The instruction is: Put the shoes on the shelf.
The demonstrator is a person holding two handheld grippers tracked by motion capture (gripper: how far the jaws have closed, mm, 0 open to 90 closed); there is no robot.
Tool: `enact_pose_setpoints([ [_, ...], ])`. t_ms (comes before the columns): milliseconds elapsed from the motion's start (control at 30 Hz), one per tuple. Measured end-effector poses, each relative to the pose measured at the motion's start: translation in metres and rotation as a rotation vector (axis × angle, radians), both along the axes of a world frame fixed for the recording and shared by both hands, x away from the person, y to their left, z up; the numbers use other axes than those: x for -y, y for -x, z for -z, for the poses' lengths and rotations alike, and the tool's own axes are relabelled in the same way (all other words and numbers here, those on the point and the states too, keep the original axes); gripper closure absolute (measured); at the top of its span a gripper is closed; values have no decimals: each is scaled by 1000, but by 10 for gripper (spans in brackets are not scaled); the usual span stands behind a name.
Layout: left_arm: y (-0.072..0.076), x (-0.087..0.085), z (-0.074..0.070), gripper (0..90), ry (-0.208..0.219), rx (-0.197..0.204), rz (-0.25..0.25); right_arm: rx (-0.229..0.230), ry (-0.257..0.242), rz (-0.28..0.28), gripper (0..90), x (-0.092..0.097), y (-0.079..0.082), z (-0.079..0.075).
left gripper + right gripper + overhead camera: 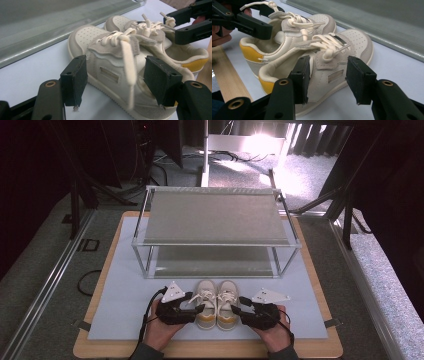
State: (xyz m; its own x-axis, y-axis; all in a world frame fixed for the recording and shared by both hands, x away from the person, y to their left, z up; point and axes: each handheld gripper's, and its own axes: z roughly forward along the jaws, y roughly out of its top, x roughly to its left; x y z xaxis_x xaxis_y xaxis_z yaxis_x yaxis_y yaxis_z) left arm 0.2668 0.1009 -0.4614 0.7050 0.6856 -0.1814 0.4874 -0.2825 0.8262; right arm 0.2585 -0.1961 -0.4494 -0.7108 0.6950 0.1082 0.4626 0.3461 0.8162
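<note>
Two small shoes sit side by side on the pale mat (125,310) that covers your worktop (100,347), close to your edge and just in front of the shelf rack (215,220). Their toes point at the rack and their yellow heels point at you. Your left tool (196,310) is at the left shoe (206,302). In the left gripper view that shoe (110,75) sits between the two black jaws, one jaw on its outer side and one near the inside of the shoe. There is a gap at the outer jaw, so the left tool (113,77) is open and is not squeezing the shoe. Your right tool (235,309) is at the right shoe (227,302). In the right gripper view the side wall of that shoe (329,72) is between the jaws, one jaw near the inside of the shoe and one on the outer side. The right tool (328,80) has a gap at the outer jaw too, so it is open and has no hold on the shoe. Both shoes rest flat on the mat. The two shoes touch each other along their inner sides. Your left hand (162,332) and your right hand (274,334) rest low near the worktop's front edge.
</note>
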Motion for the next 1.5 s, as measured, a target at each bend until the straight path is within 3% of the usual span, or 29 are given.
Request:
enact_pose_setpoints([
  [167,-4,-1,2,374,11,-22,-1,-13,35,4,542,-8,-1,1],
  [300,-4,4,1,427,-13,-19,8,-14,69,20,535,-12,-1,1],
  [400,-6,7,2,490,-5,-50,18,-31,69,33,531,-13,-2,1],
  [533,-6,10,0,520,-16,-75,-3,-58,66,48,540,-13,-3,2],
  [633,-7,11,1,528,0,-116,-26,-63,85,53,563,-16,-3,1],
  [700,-6,12,1,539,1,-116,-38,-68,83,58,585,-18,-3,0],
  [967,-5,10,3,582,51,-121,-48,-104,-71,50,659,-6,-6,8],
  [1033,-3,10,4,587,59,-105,-47,-109,-97,47,667,-4,-6,9],
  [1267,-1,10,5,595,98,-99,-60,-112,-156,49,684,1,-6,12],
  [1500,1,9,2,596,115,-92,-64,-104,-183,49,688,3,-5,10],
])
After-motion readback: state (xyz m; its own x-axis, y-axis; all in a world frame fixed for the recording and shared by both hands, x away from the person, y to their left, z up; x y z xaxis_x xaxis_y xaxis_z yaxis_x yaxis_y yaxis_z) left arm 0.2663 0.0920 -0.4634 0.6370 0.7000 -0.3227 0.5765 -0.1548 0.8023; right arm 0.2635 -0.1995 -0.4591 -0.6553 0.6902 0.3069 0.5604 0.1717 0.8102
